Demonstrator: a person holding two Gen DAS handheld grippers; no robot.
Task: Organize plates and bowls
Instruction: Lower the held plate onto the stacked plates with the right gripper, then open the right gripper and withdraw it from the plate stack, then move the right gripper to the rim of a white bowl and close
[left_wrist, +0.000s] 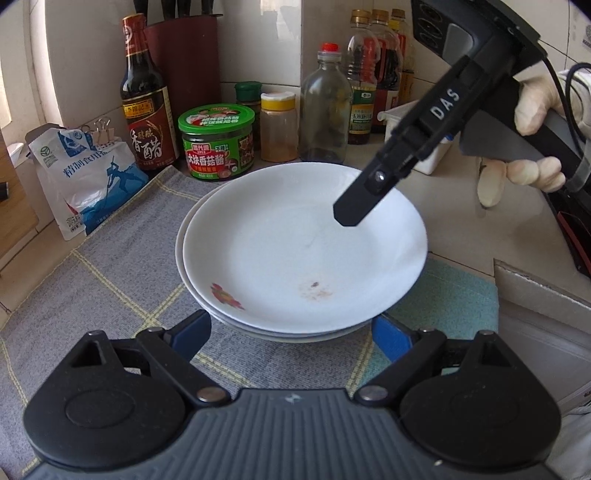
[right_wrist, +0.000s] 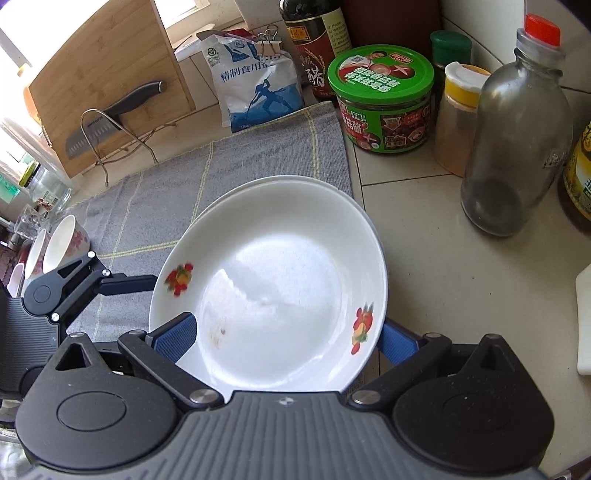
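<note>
Left wrist view: left gripper spread wide, empty, at near rim of stacked white plates on grey checked cloth. Right gripper hung over top plate.

Right wrist view: right gripper wide, straddling top plate; grip unclear.

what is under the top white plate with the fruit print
Under the top plate sits at least one more white plate, its rim peeking out at the left. Below the stack lies the grey checked cloth. How many plates are stacked cannot be told; the top plate covers them.

Both grippers, left gripper and right gripper, jaws spread wide, angled downward.
</note>
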